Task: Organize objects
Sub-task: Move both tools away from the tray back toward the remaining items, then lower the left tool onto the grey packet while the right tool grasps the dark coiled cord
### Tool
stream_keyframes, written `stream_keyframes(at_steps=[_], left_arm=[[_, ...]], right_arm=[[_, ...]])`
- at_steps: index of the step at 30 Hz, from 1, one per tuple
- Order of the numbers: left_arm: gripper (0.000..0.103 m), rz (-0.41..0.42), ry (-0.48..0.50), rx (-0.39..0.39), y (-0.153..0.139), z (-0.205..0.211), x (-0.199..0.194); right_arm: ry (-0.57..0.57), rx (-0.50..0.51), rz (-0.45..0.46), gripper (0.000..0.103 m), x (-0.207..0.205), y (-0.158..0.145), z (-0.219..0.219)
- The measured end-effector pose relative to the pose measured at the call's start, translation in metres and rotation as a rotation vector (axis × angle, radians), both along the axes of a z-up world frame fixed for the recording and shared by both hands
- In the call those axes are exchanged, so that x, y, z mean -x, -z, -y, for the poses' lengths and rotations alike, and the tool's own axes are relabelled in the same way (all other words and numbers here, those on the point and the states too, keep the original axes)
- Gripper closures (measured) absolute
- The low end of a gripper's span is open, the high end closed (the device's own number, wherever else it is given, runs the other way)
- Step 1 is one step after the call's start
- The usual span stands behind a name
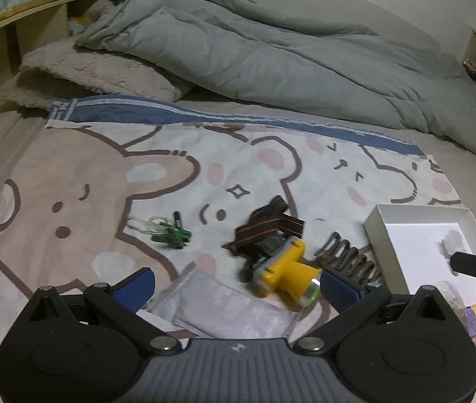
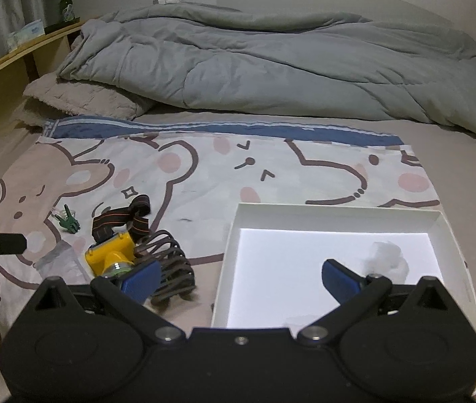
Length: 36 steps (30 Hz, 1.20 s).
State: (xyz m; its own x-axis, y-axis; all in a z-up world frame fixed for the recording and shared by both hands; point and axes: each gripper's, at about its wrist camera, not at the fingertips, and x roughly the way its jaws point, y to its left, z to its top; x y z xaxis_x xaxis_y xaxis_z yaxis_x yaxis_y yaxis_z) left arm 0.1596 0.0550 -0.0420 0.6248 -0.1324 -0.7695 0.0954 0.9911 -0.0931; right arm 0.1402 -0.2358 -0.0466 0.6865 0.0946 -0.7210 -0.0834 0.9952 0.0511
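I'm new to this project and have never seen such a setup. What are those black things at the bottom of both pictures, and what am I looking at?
Each black shape is a hand-held claw with two blue-tipped fingers; a person carries one in each hand, and a wide-angle camera on each looks forward along its fingers. One picture comes from the left claw, the other from the right claw. Both are open and hold nothing.

They hover over a bed with a bear-print cloth and a grey duvet. On the cloth lie a yellow headlamp with its striped strap, a dark coiled spring-like item, green clips, a clear plastic bag and a white open box with something pale and crumpled inside.
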Motion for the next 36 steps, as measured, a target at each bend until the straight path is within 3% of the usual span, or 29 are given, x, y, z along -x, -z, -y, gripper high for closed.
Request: stream_keyframes(at_steps=[10, 18, 27, 29, 36], left_arm=[[0.0, 0.001, -0.066, -0.023, 0.001, -0.043, 0.0], [0.001, -0.008, -0.073, -0.017, 0.01, -0.047, 0.001], [0.02, -0.023, 0.088, 0.005, 0.03, -0.01, 0.005], [0.023, -0.035, 0.146, 0.002, 0.036, 0.0, 0.007], [0.04, -0.16, 0.285, 0.029, 0.061, 0.024, 0.012]], right_arm=[[-0.046, 0.003, 0.014, 0.0, -0.002, -0.001, -0.025], [-0.116, -0.001, 0.015, 0.0, -0.004, 0.004, -0.046], [-0.259, 0.094, 0.04, 0.002, -0.01, 0.017, -0.063], [-0.293, 0.124, 0.036, 0.009, -0.012, 0.022, -0.069], [-0.409, 0.26, -0.022, 0.013, -0.016, 0.05, -0.082]])
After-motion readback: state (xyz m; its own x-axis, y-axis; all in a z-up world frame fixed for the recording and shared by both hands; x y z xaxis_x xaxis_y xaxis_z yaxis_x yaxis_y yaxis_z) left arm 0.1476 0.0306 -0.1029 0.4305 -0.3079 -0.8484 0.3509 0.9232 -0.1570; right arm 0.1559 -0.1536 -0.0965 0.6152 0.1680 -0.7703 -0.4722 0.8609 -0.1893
